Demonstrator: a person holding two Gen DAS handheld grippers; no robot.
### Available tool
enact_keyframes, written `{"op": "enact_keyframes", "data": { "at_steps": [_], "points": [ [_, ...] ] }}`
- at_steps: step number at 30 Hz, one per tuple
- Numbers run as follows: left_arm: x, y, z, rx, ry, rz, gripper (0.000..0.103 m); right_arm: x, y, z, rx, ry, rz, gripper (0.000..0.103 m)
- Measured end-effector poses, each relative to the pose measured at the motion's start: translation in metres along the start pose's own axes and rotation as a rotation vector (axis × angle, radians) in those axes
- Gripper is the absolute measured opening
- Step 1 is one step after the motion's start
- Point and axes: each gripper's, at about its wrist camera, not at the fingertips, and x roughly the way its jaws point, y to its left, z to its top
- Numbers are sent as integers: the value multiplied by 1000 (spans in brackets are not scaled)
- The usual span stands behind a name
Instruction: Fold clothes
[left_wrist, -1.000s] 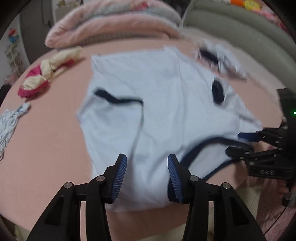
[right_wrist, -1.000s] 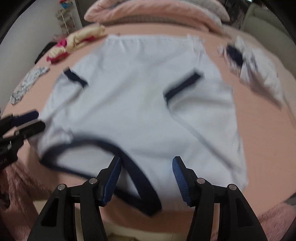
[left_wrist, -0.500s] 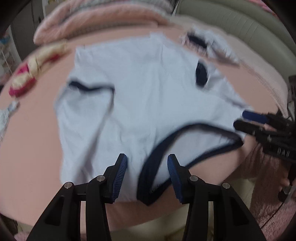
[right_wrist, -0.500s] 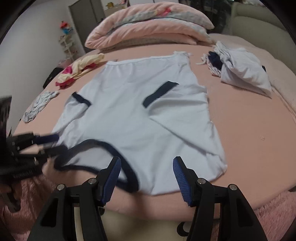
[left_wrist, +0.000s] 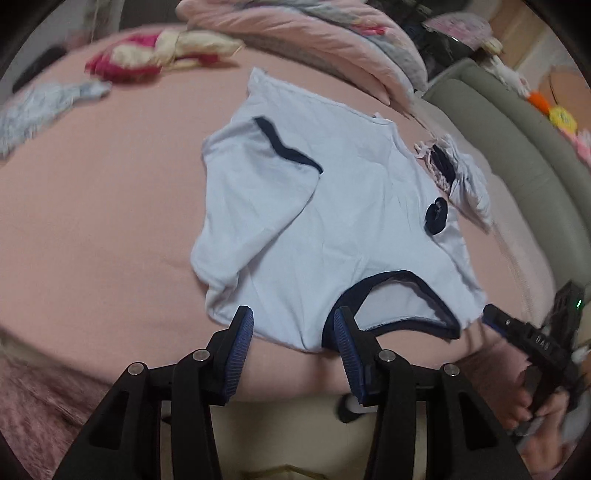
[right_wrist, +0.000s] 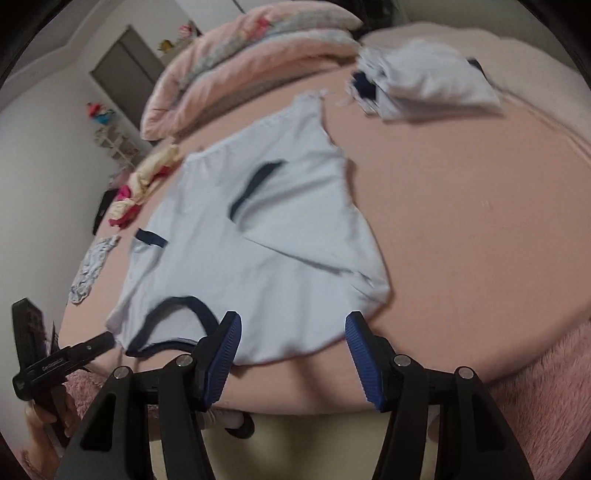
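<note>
Pale-blue T-shirt (left_wrist: 332, 221) lies flat on pink bed (right_wrist: 480, 221), navy collar nearest the edge; since a second ago both grippers withdrew; left gripper (left_wrist: 293, 332) and right gripper (right_wrist: 293, 343) gape, released; sleeve folding likely follows.

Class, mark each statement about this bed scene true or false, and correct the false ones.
1. The light blue shirt lies spread on the pink bed. True.
2. The left hand-held gripper is clamped on the shirt. False: it is open, holding nothing.
3. The shirt's neckline has dark navy trim. True.
4. The right hand-held gripper is shut. False: it is open.
5. The shirt is the only garment on the bed. False: a pink and cream garment lies near the pillows.
</note>
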Motion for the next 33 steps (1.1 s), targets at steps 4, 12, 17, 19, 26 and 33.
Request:
{"op": "enact_keyframes", "data": {
  "at_steps": [4,12,17,19,26,33],
  "points": [
    [17,-56,9,236,-32,-17,42,8,29,-5,-141,-10,-18,58],
    [63,-87,-3,384,57,112,43,38,100,-15,-482,-17,-88,58],
    [58,-84,-17,425,109,136,43,58,98,-20,-546,42,-136,59],
    [51,-81,-24,438,119,117,43,51,96,-25,-567,84,-111,59],
    [23,-68,-31,373,44,56,42,24,88,-37,-537,62,-69,61],
    [-7,-20,-21,48,-48,62,43,-6,32,-19,-140,-1,-44,61]
  ]
}}
